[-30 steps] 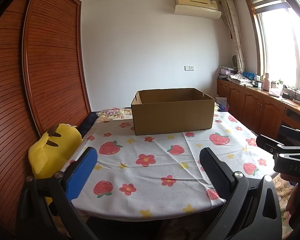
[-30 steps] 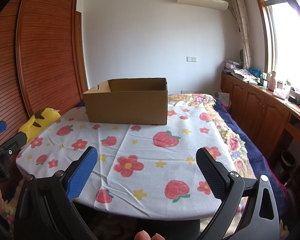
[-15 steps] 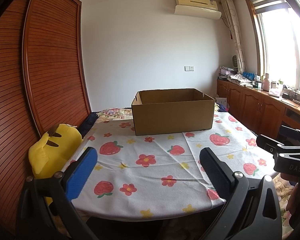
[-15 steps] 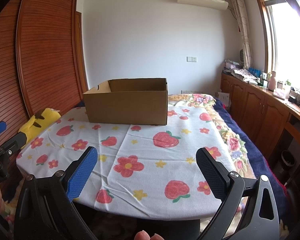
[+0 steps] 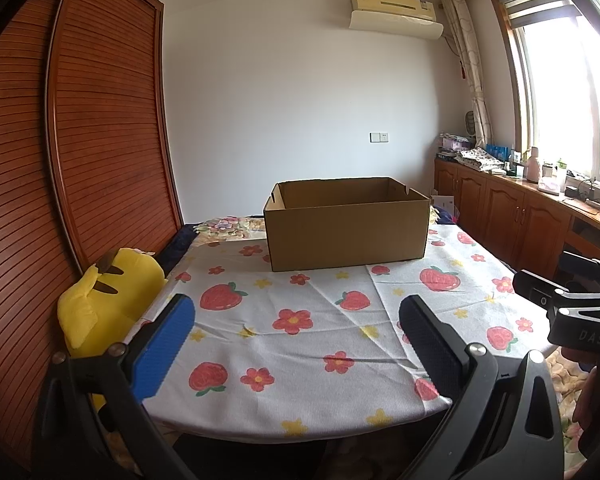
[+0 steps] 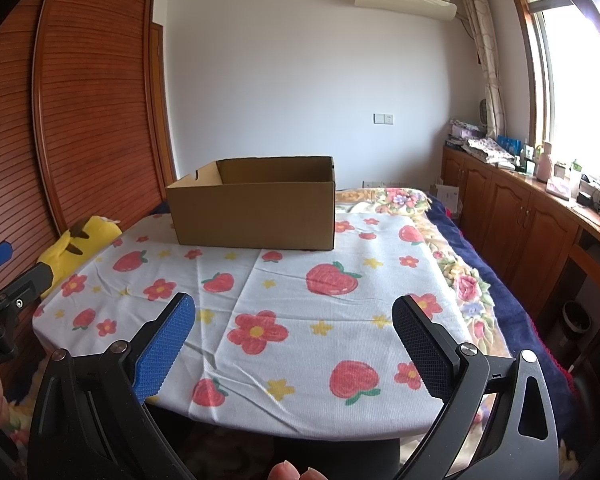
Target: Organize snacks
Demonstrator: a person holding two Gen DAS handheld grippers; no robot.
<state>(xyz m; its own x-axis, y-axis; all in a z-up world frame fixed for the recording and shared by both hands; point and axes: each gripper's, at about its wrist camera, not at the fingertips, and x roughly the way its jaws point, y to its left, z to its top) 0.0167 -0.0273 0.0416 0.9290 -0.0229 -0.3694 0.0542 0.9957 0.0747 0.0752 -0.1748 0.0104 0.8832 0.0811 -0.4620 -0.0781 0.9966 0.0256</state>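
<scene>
Barely started by the look of it — left gripper (image 5: 296, 320) and right gripper (image 6: 292, 320) both gape wide, holding nothing, cardboard box (image 5: 346, 232) waiting, no snacks visible.

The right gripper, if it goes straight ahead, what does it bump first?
Probably the cardboard box on the tablecloth. The right gripper is open and empty; nothing else shows in between, though depth is unclear.
</scene>
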